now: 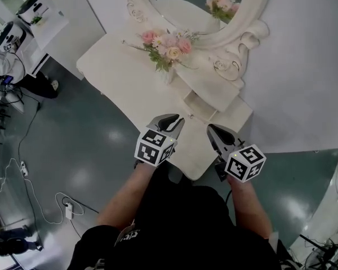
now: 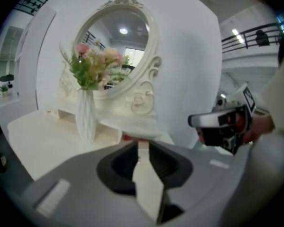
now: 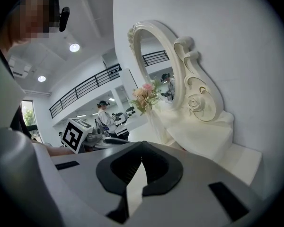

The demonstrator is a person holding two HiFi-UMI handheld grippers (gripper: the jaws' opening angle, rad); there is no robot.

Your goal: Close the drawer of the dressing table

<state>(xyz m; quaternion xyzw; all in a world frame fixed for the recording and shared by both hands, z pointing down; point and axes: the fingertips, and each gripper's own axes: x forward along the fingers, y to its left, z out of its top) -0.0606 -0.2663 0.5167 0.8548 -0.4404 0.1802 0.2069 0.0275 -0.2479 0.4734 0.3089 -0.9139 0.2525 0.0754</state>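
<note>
A large indoor hall fitted out as a test or recording studio is shown, not a lived-in home. A cream desk point(image 1: 118, 75) with an oval mirror point(image 1: 253, 16) and a vase of flowers point(image 1: 167, 48) is set against a bare white partition point(image 1: 304, 66). It is stood on a glossy grey-green floor point(image 1: 79, 145), across which loose cables point(image 1: 22, 170) and a power strip point(image 1: 69, 208) are trailed. Beyond the desk's far left corner, further desks point(image 1: 42, 21) loaded with equipment are ranged. A railed upper gallery point(image 3: 85, 91) and round ceiling lights point(image 3: 74, 47) are seen overhead, and another person point(image 3: 104, 116) in headgear is seen among machines.
</note>
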